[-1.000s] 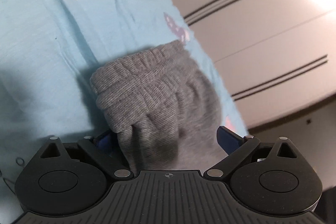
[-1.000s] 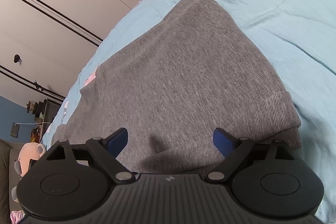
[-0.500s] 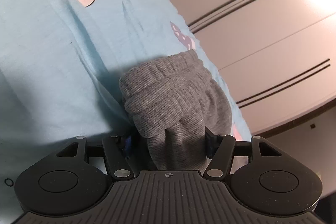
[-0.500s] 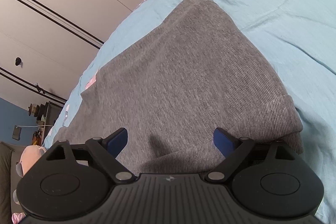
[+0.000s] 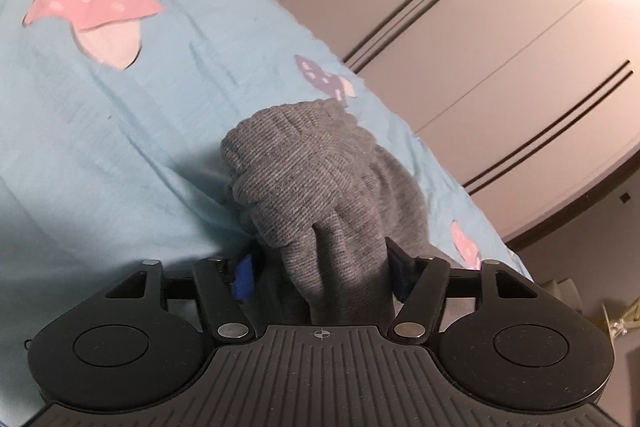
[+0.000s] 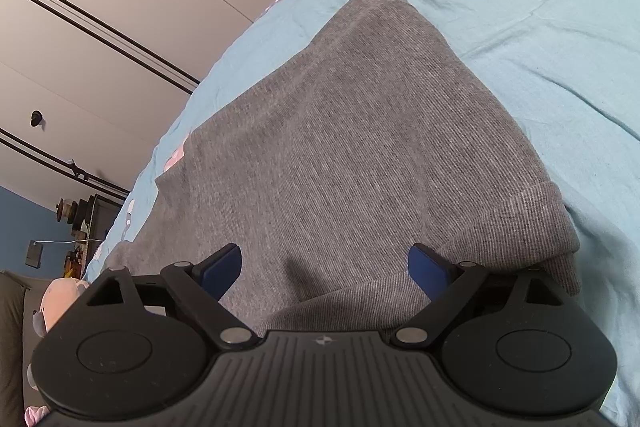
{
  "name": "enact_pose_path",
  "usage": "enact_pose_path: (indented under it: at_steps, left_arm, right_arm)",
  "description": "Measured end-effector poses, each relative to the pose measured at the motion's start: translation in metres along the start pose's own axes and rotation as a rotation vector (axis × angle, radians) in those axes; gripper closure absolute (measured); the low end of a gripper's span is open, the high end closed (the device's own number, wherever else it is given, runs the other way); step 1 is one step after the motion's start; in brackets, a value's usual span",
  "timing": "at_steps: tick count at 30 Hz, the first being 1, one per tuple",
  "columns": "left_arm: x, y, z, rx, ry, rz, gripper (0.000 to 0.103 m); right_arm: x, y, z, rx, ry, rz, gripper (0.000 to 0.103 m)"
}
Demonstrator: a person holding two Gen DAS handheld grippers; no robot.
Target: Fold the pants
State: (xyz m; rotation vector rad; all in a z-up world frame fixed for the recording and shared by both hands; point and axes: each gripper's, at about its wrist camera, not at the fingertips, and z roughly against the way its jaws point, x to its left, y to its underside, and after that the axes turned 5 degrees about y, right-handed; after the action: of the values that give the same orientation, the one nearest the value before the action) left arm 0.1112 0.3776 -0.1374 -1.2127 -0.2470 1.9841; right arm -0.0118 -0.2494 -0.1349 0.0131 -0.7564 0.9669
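While angled down at the blue sheet (image 5: 120, 147), left gripper (image 5: 320, 267) jaws easing apart around bunched grey pants (image 5: 316, 179), right gripper (image 6: 324, 267) jaws wide apart, empty, over flat cloth.

One pair of grey pants (image 6: 340, 147) lies on one blue bedsheet (image 5: 120, 147). Two grippers, each with two blue-padded fingers (image 6: 222, 269). From the left, three mushroom prints (image 5: 96, 15) are plain. One pink plush toy (image 6: 60, 297).
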Motion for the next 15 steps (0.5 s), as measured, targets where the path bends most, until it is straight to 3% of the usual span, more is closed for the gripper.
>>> enact_pose_path:
  at_steps: [15]
  left_arm:
    - [-0.017, -0.006, 0.004, 0.000, -0.053, 0.000, 0.026]
  right_arm:
    - [0.001, -0.001, -0.001, 0.002, 0.003, 0.005, 0.011]
